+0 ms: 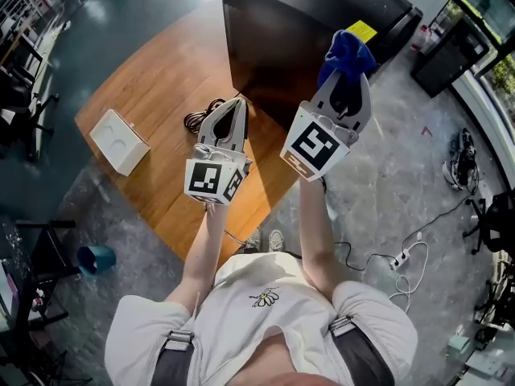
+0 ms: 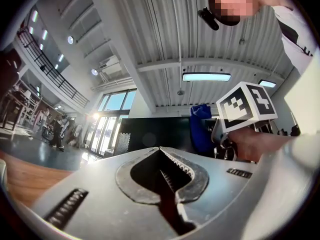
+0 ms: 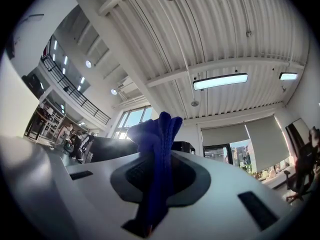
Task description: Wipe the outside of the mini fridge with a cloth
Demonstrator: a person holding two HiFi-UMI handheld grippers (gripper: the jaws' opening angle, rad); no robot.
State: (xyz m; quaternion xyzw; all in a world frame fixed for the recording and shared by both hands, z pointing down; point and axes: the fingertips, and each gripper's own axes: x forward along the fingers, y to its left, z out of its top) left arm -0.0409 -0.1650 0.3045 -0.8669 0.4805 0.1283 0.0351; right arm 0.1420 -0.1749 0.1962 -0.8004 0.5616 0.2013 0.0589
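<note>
Your right gripper (image 1: pixel 346 75) pinches the bunched blue cloth (image 1: pixel 348 51) tight, ready to wipe the black box-shaped mini fridge (image 1: pixel 282 47) at upper centre — your left gripper (image 1: pixel 238 103) is closed, empty, held clear.

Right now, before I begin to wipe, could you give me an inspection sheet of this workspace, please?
Surface: wooden table, brown top.
Job's things: black mini fridge at the table's far side; blue cloth in the right gripper.
Clutter: white box on the table.
Grippers: left gripper jaws together, empty; right gripper jaws shut on the cloth.
Cables: black cable coiled on the table; white power strip with leads on the floor.
Surroundings: teal bin on the floor; office chair at right.
</note>
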